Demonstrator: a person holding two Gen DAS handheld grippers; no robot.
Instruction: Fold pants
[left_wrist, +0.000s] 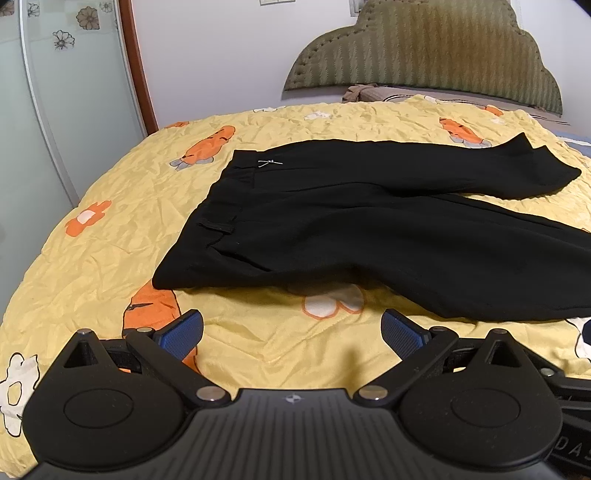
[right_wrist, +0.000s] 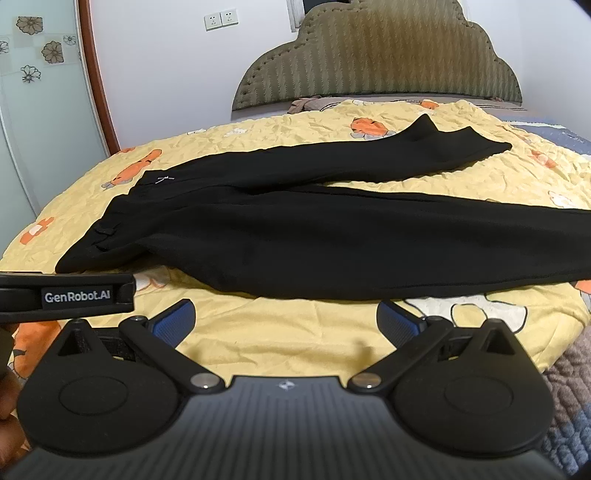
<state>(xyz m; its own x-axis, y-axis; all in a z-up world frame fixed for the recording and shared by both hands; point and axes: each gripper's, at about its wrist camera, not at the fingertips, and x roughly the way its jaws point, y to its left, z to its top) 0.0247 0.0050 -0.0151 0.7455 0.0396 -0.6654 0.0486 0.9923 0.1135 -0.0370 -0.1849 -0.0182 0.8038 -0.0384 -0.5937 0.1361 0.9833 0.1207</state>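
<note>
Spread flat across the bed (left_wrist: 110, 192) for folding: black pants (left_wrist: 369, 229), waistband left, 2 legs fanned apart to the right. Poised just short of the near edge, ready to pinch cloth: left gripper (left_wrist: 291, 332) and right gripper (right_wrist: 284, 321), both spread wide, empty.

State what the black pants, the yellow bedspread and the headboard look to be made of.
Black pants: smooth matte woven cloth, probably a suiting blend; it drapes in soft folds without shine.
Yellow bedspread: thin printed cotton-like fabric, finely creased all over.
Headboard: padded upholstery, olive ribbed textile with a stitched or studded edge.
</note>
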